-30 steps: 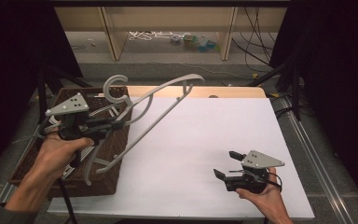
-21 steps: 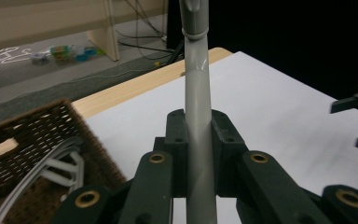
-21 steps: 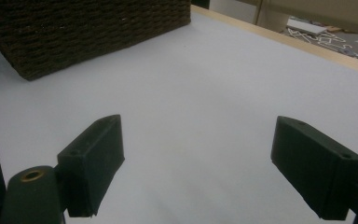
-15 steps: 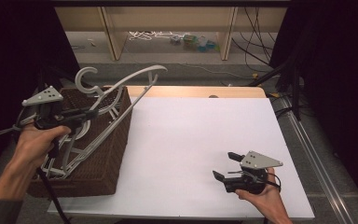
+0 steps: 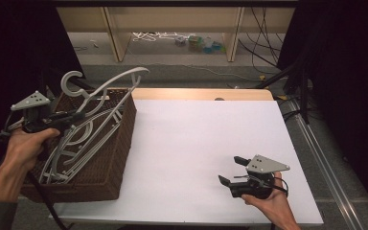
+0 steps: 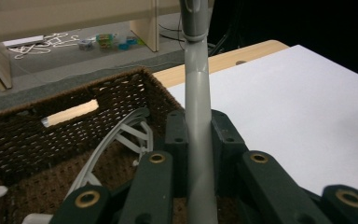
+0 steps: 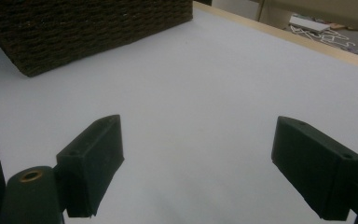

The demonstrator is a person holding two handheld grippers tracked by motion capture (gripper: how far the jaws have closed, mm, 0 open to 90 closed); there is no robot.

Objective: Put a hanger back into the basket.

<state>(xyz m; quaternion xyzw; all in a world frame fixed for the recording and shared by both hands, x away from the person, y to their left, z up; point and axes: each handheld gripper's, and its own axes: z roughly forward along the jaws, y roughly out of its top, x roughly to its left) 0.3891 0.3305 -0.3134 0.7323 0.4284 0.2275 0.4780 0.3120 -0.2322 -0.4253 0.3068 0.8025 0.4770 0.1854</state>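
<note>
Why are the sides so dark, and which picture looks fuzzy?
High view: light falls on the white table, while the room at both sides is black. Left gripper view: the grey hanger and tongs sit close and soft. Right gripper view: the near tongs are dim and blurry.

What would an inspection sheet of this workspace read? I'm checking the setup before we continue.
Surface: white sheet on a wooden table, bare.
Job's things: grey hanger held over the wicker basket; more hangers lie inside.
Clutter: nothing seen.
Grippers: left tongs shut on the hanger; right tongs open, low over the sheet.
Cables: one trails from the left tongs; more on the floor.
Surroundings: wooden shelf legs, small items on the floor, dark curtains.
</note>
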